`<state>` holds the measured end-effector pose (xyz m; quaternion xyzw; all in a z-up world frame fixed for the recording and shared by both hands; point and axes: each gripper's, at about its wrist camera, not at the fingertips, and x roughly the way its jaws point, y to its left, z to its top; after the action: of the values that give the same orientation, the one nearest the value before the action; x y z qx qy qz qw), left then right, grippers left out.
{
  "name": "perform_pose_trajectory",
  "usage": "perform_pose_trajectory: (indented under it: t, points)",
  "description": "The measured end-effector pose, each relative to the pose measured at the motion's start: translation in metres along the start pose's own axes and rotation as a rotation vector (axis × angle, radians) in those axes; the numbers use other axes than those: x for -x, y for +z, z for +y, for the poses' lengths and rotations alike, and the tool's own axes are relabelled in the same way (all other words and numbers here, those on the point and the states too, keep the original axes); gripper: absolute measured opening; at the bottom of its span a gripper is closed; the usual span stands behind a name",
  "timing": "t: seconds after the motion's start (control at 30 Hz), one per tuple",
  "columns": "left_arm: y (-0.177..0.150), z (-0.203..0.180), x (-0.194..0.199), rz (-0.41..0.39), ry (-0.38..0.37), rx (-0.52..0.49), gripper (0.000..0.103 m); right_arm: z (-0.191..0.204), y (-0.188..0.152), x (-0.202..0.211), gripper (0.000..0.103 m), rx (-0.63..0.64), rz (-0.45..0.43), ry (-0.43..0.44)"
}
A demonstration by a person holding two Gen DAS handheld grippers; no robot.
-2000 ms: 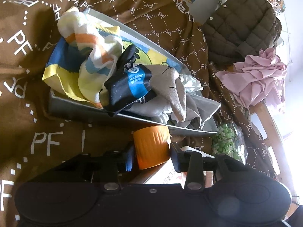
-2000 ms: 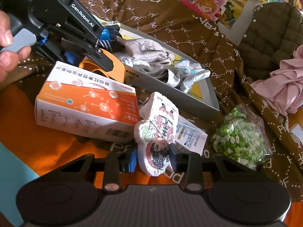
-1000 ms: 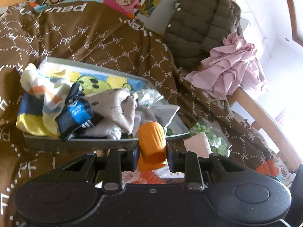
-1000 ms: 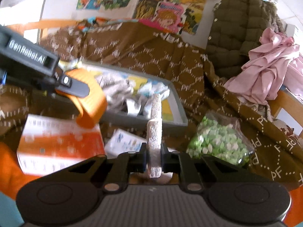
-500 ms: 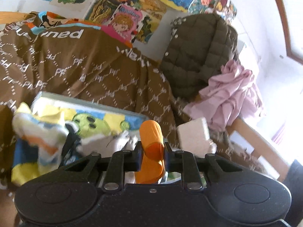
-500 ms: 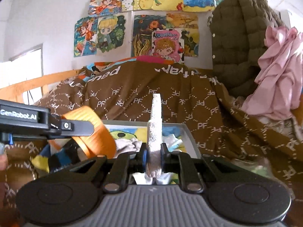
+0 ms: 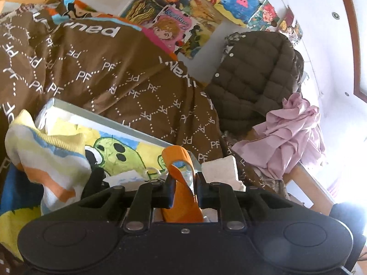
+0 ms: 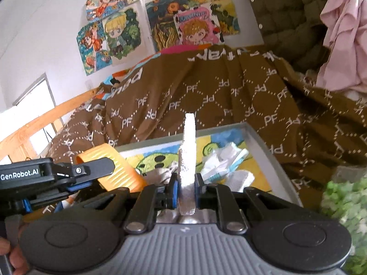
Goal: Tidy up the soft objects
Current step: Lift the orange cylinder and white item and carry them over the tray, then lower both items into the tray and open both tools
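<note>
— Standing on end, is it, the white sock?

— Yes: long axis upright, thin edge toward the right wrist camera, top pointing up and away. The right gripper is clamped on its lower part, fingers pressed flat against both sides, above the near edge of the grey tray.

— And the orange sock?

— Also lengthwise along the fingers, its folded end curling up and forward. The left gripper is closed on it, jaws only a cloth's thickness apart, over the tray beside the striped cloth. The white sock shows just to its right
</note>
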<state>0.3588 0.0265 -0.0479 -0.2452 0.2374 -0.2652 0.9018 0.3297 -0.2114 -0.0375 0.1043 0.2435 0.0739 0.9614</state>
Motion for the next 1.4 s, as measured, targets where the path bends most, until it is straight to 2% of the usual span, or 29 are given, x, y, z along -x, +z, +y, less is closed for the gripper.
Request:
perform_pose_trajectory:
  t: [0.13, 0.43, 0.53, 0.6, 0.67, 0.77, 0.87, 1.07, 1.27, 1.4]
  points:
    - [-0.001, 0.005, -0.006, 0.003, 0.033, -0.007, 0.019, 0.005, -0.004, -0.004, 0.016, 0.022, 0.015, -0.024]
    - [0.000, 0.014, -0.009, 0.014, 0.138, 0.004, 0.030, 0.015, -0.008, -0.003, 0.037, 0.124, -0.002, -0.123]
    - [0.000, 0.013, -0.009, 0.015, 0.166, -0.006, 0.041, 0.019, -0.009, -0.002, 0.048, 0.155, -0.007, -0.139]
    - [0.000, 0.010, -0.008, 0.010, 0.184, -0.017, 0.062, 0.022, -0.008, -0.001, 0.055, 0.167, -0.002, -0.152]
    - [-0.001, 0.007, -0.008, 0.011, 0.201, -0.021, 0.073, 0.023, -0.006, 0.001, 0.059, 0.178, -0.005, -0.161]
    - [-0.002, 0.002, -0.007, 0.019, 0.213, -0.028, 0.078, 0.027, -0.004, 0.005, 0.069, 0.200, -0.017, -0.171]
    - [-0.001, -0.002, -0.005, 0.012, 0.226, -0.041, 0.086, 0.028, -0.002, 0.011, 0.077, 0.216, -0.031, -0.178]
    - [0.002, -0.014, 0.005, -0.024, 0.259, -0.066, 0.095, 0.028, 0.002, 0.022, 0.087, 0.227, -0.049, -0.182]
    - [0.004, -0.033, 0.026, -0.072, 0.295, -0.119, 0.102, 0.030, 0.010, 0.049, 0.098, 0.218, -0.108, -0.184]
    - [0.002, -0.049, 0.048, -0.118, 0.316, -0.183, 0.102, 0.031, 0.017, 0.072, 0.103, 0.203, -0.149, -0.170]
